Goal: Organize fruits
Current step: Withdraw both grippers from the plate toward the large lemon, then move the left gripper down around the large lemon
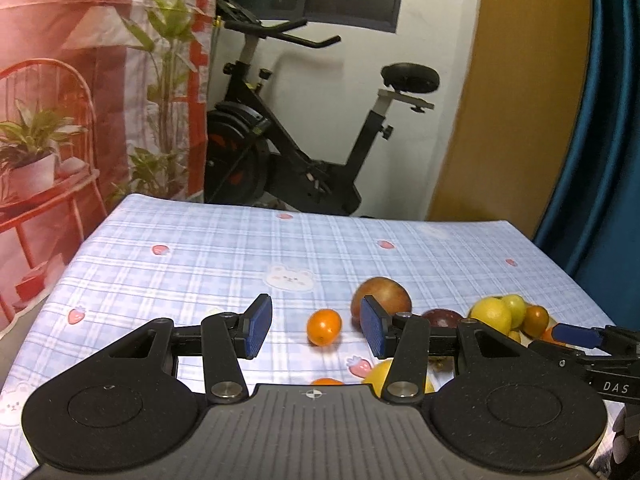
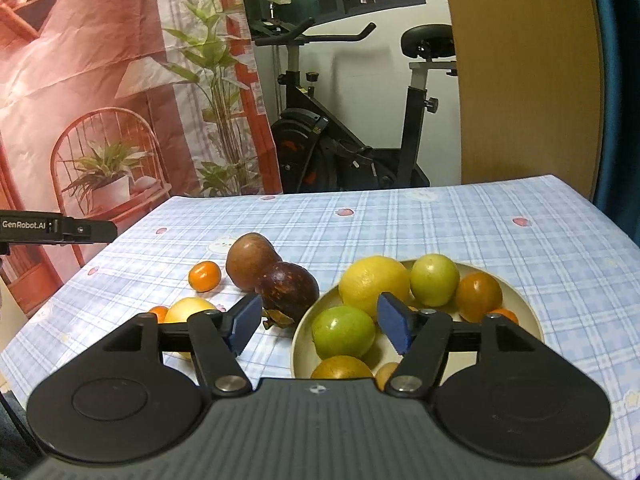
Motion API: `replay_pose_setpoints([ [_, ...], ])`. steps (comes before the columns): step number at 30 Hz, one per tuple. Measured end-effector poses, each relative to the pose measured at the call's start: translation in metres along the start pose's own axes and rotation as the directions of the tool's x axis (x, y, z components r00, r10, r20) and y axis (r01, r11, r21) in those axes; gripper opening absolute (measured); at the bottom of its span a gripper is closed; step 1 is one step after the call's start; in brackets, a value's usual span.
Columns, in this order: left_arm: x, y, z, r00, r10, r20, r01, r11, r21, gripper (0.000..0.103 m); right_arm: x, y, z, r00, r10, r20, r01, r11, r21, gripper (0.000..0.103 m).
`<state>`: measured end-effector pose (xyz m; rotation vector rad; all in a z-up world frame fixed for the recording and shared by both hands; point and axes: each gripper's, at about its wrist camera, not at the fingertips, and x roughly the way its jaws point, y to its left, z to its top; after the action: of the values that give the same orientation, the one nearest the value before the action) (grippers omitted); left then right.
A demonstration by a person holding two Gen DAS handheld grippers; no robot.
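Above the checked bench cloth (image 1: 192,264), the left tongs (image 1: 316,330) hang spread wide with nothing between their blue pads (image 1: 258,326). Just past the gap, a small orange kumquat (image 1: 324,327) lies on the cloth. Behind the right pad sits a round brown fruit (image 1: 382,292), and beside that a dark purple mangosteen (image 1: 442,317). Close under these tongs, half hidden by the linkage, are a yellow fruit (image 1: 378,376) and the top of another small orange fruit (image 1: 326,381).

Over at the right side, the right tongs (image 2: 322,326) are also spread and empty, hovering at the near rim of a cream plate (image 2: 520,300). Their left pad is over the cloth near the mangosteen's dried leaves, and their right pad is over the plate. On the plate are a large lemon (image 2: 374,286), two green round fruits (image 2: 344,332) (image 2: 435,279), a dark orange fruit (image 2: 479,296), and more brownish-orange ones at the near edge, partly hidden by the tongs' body.

Left of the plate, the mangosteen and the brown fruit touch each other, with the kumquat just beyond them to the left. Behind the bench stand a black exercise bike (image 2: 352,128), a printed backdrop (image 2: 100,100) showing a chair and plants, and a tan door (image 2: 524,72).
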<state>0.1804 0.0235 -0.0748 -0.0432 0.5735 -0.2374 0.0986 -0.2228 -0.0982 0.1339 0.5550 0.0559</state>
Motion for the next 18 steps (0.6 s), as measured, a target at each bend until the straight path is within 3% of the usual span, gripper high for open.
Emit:
replay_pose_setpoints([
  [7, -0.008, 0.007, 0.003, 0.999, 0.038, 0.021, -0.037, 0.999, -0.023, 0.054, 0.006, 0.006, 0.007, 1.0, 0.007, -0.019, -0.007, 1.0, -0.025, 0.073],
  [18, -0.001, 0.009, -0.004, 0.999, 0.044, -0.021, -0.044, 0.999, -0.022, 0.055, 0.019, 0.014, 0.011, 0.998, 0.045, -0.037, -0.047, 0.997, -0.056, 0.076],
])
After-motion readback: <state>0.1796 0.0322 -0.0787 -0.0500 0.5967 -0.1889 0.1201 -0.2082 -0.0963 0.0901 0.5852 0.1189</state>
